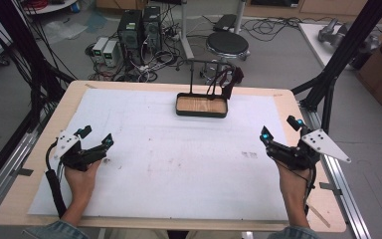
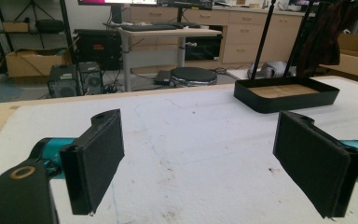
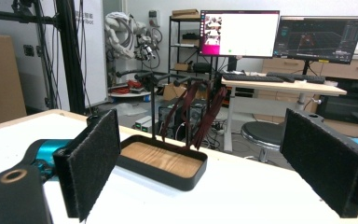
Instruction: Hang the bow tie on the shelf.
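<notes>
Here, left gripper [image 1: 95, 144] lower left, right gripper [image 1: 277, 133] lower right, both jaws wide apart, empty, above white mat [image 1: 179, 164]. Black wood-floored tray stand [image 1: 201, 105], dark straps [image 1: 230, 79] on its rack, upper centre, well apart. Likely pre-start; next move: reach toward stand.

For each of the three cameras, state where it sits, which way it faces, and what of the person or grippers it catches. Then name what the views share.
High view: above the person's side, looking forward and down on the table; shows both forearms, left gripper and right gripper.
Left gripper view: rides the left gripper, low over the table, facing the tray; its own open jaws show.
Right gripper view: rides the right gripper, facing the tray and the monitors; its open jaws show.
Shared: all three show the tray and the stool.
</notes>
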